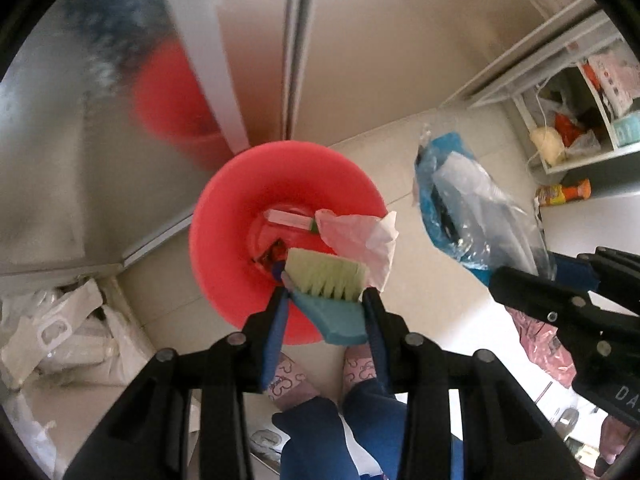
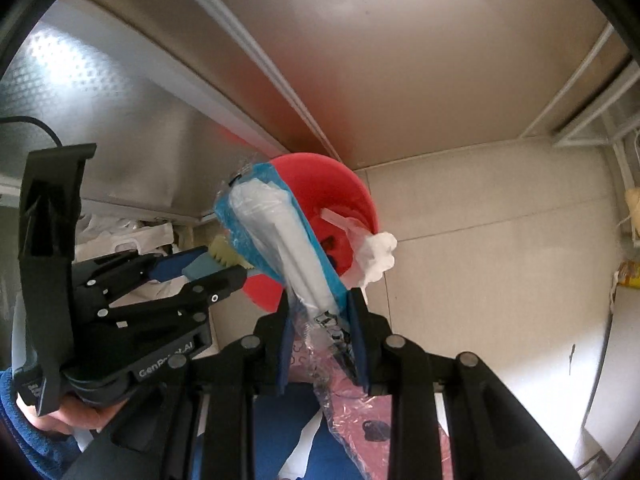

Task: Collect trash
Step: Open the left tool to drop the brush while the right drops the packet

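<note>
A red bin [image 1: 224, 216] stands on the tiled floor against steel doors. Inside it lies a white box [image 1: 290, 218], and a crumpled white tissue [image 1: 360, 236] hangs over its rim. My left gripper [image 1: 326, 292] is shut on a teal brush [image 1: 328, 276] with pale green bristles, held right over the bin's mouth. To the right, my right gripper [image 1: 548, 276] is shut on a blue and clear plastic package [image 1: 464, 200]. In the right wrist view this package [image 2: 276, 232] sticks out of the right gripper [image 2: 320, 304] across the bin [image 2: 320, 176], beside the tissue [image 2: 376, 256]. The left gripper [image 2: 218, 266] sits left of it.
Steel cabinet doors [image 1: 240, 40] rise behind the bin. White bags [image 1: 60, 332] lie on the floor at the left. A white shelf [image 1: 568, 120] full of bags stands at the right, with an orange-capped bottle [image 1: 564, 194] below it. The person's slippers [image 1: 288, 380] are just below the bin.
</note>
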